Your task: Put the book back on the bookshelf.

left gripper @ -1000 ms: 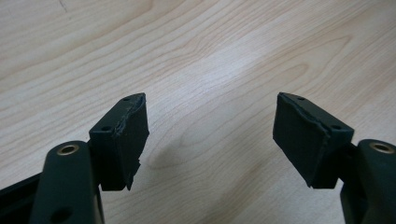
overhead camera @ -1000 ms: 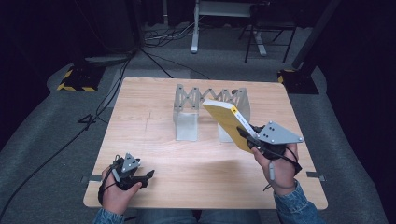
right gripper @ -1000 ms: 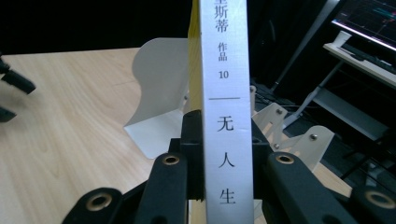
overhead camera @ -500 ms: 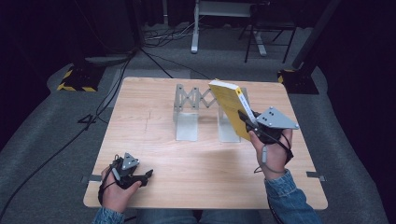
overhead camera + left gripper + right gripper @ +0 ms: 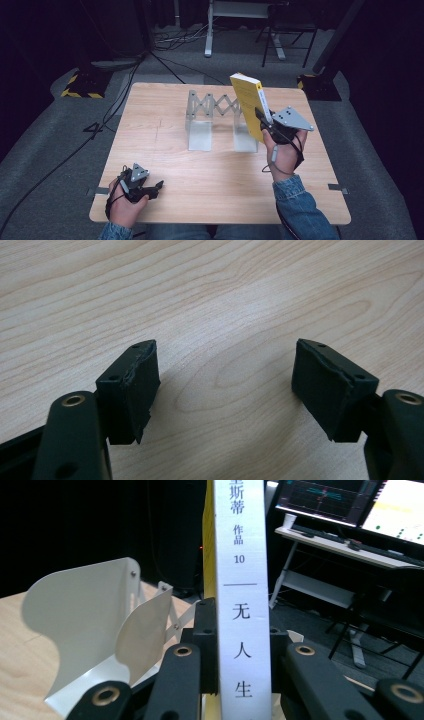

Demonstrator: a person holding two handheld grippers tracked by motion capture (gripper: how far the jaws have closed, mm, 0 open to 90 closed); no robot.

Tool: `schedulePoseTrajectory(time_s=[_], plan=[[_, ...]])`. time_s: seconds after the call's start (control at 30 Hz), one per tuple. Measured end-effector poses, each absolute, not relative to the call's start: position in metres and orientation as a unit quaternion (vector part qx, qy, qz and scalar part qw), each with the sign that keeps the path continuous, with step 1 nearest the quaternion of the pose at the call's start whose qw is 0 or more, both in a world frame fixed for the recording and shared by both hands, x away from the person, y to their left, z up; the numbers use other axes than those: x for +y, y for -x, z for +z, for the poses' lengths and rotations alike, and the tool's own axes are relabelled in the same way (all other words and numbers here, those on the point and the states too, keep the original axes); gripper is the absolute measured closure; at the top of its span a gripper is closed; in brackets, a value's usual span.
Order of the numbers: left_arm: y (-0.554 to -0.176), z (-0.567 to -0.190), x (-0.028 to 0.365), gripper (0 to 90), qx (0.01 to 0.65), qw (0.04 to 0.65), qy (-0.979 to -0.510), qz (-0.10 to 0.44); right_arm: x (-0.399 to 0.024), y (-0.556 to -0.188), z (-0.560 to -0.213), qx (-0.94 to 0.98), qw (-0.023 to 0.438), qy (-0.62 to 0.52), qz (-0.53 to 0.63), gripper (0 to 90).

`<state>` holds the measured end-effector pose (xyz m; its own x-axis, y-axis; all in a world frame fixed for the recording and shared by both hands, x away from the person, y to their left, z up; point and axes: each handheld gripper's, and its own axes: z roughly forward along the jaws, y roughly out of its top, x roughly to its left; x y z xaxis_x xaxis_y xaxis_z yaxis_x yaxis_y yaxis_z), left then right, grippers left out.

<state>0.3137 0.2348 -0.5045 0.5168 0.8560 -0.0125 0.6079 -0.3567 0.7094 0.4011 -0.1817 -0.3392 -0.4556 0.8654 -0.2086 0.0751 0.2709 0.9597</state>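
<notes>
A yellow book (image 5: 249, 102) with a white spine (image 5: 242, 595) is held upright above the right end of a metal expanding book rack (image 5: 216, 120). My right gripper (image 5: 264, 119) is shut on the book, its jaws clamped on both covers just beside the spine. The rack's pale divider plates (image 5: 87, 625) stand to the left of the book in the right gripper view. My left gripper (image 5: 159, 186) rests near the table's front left edge. In the left gripper view the left gripper (image 5: 225, 385) is open, with bare wood between its pads.
The wooden table (image 5: 165, 150) has free room at its left and front. Cables (image 5: 75, 150) trail over the grey floor at the left. Behind the table stand a desk frame (image 5: 240, 20) and monitors (image 5: 350, 505).
My right gripper has lifted the book from a tilted pose to upright and carried it back and left, over the rack's right end. The left gripper has stayed put.
</notes>
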Motion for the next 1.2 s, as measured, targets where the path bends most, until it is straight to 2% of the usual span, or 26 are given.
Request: schedulePoseTrajectory(time_s=[0.47, 1.2], plan=[[-0.313, -0.505, 0.233, 28.0, 0.456, 0.338, -0.802, 0.187, -0.17, -0.422, -0.351, 0.657, 0.423, -0.368, 0.504, 76.3], [-0.312, -0.504, 0.229, 27.9, 0.444, 0.339, -0.809, 0.183, -0.167, -0.439, -0.399, 0.638, 0.415, -0.399, 0.511, 76.2]])
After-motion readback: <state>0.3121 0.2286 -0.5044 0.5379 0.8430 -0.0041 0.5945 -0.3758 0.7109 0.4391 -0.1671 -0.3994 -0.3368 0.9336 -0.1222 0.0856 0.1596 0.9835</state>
